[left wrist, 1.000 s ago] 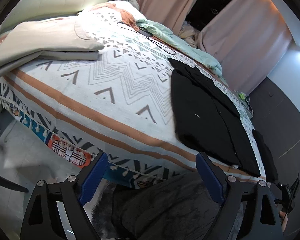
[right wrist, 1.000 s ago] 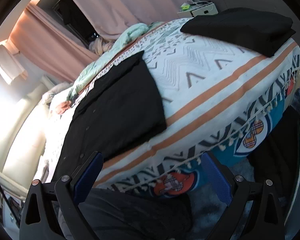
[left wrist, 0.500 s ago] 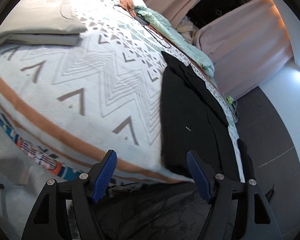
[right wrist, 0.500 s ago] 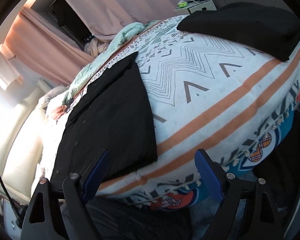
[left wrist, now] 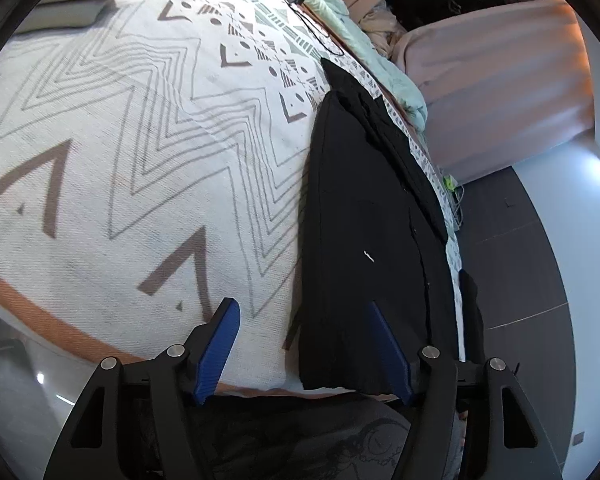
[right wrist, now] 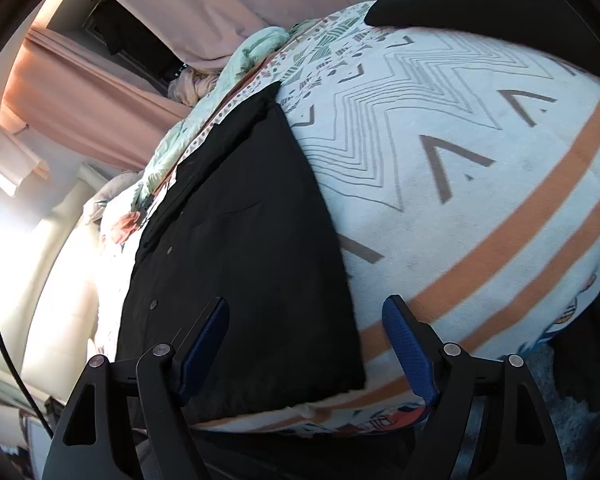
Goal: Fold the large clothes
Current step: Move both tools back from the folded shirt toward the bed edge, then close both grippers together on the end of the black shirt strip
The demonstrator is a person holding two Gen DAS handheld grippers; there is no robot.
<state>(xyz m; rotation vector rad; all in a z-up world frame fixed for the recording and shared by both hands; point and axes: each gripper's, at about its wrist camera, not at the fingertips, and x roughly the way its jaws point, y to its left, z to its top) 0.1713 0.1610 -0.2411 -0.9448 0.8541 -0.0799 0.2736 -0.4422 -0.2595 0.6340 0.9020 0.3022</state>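
A black buttoned garment (left wrist: 360,216) lies flat along the bed, folded lengthwise, its near hem at the bed's front edge. My left gripper (left wrist: 300,320) hovers over the garment's near left corner, jaws closing, the corner's edge between the blue fingers (left wrist: 386,354) but not pressed. In the right wrist view the same garment (right wrist: 236,248) fills the left half. My right gripper (right wrist: 306,322) hangs over its near right corner, jaws closing, cloth between the pads and untouched.
A patterned white and orange bedspread (left wrist: 120,128) covers the bed. A folded beige pile (left wrist: 76,4) sits at the far left, a folded black pile (right wrist: 480,4) at the far right. A mint quilt (left wrist: 364,32) and pink curtains (left wrist: 496,80) lie beyond. Dark cloth lies below the grippers.
Both grippers have come forward and down over the bed's front edge to the black garment's near corners. Their jaws have narrowed.
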